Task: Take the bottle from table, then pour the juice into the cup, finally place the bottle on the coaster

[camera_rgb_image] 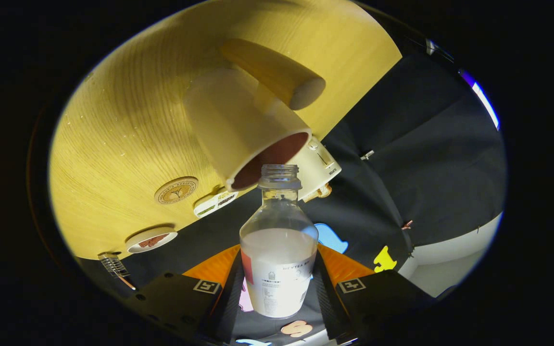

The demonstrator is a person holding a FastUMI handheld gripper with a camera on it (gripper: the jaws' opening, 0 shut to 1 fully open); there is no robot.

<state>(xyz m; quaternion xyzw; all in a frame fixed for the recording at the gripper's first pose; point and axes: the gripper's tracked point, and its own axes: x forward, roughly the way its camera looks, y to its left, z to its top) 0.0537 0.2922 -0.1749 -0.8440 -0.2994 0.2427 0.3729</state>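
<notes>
Between the two fingers of the gripper [279,293] stands the bottle [278,250], clamped at its labelled lower body with both fingers pressing on its sides. Its cap is off, the clear neck is open, and pale milky juice fills roughly the lower half. The bottle's mouth sits just at the rim of the cup [243,137], a cream-coloured cup with a darker, reddish inside, whose opening faces the bottle's neck. Whether the two rims touch cannot be told.

Beyond the cup, the whole scene appears rolled hard to one side, so the gripper is strongly tilted with the bottle in it. The cup rests on the table [113,144], a light yellow wood-grain surface. A wooden cylinder [274,72] stands just behind the cup. Near the table's edge lies the coaster [176,190], a round wooden disc with a stamped emblem. Further along that edge sit a small flat card [215,203] and a shallow white dish [152,240] holding something reddish. A cream-coloured device [318,168] sits behind the cup at the table's edge.

Past the table hangs the booth's dark cloth wall [426,168], with a pale floor [450,269] below it.
</notes>
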